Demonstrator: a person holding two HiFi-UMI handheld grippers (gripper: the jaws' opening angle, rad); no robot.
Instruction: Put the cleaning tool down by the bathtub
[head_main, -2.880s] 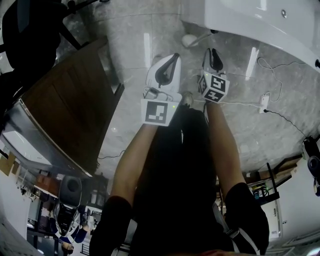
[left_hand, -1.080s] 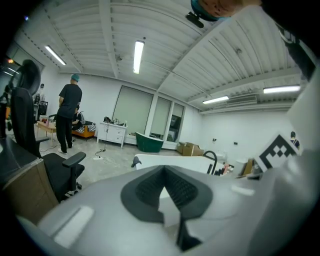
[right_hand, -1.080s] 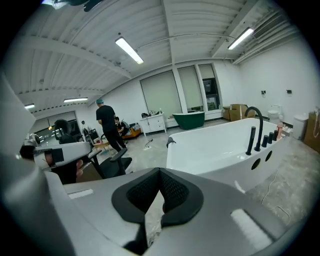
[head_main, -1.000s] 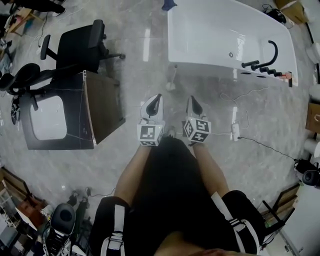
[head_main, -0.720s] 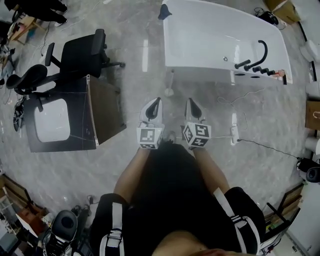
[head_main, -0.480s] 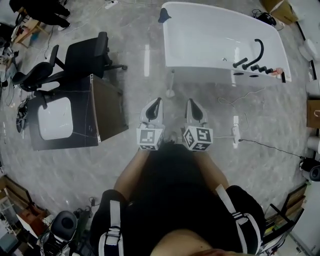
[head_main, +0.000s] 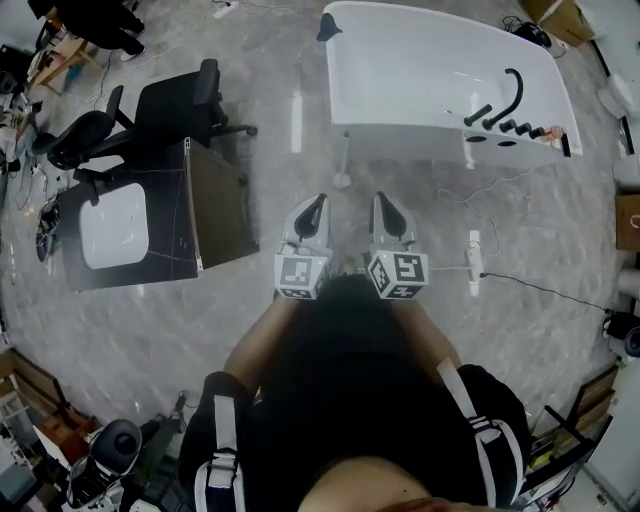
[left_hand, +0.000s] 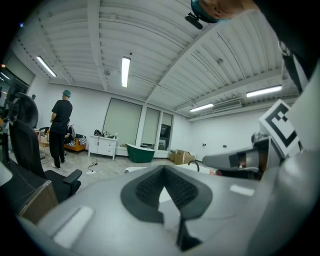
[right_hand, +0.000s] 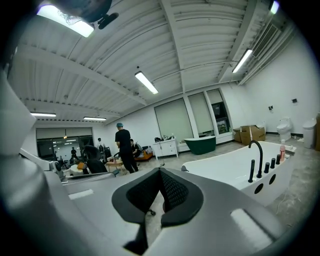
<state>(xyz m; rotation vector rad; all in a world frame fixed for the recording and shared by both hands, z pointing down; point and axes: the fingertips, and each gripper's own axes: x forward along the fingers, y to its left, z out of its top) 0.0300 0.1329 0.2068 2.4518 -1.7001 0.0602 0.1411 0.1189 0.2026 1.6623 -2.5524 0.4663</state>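
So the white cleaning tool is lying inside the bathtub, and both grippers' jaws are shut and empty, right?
Not inside: the head view shows the cleaning tool on the floor just outside the bathtub, by its near side. The rest holds: left gripper and right gripper both have jaws shut and empty.

The glossy grey marble-patterned floor (head_main: 150, 330) carries a white rectangular bathtub (head_main: 420, 140). A white long-handled cleaning tool (head_main: 344, 165) lies just beside the tub's near wall. A dark wooden cabinet (head_main: 215, 210) and black office chairs (head_main: 175, 100) stand to the left. A white power strip (head_main: 474, 262) with cables lies to the right.
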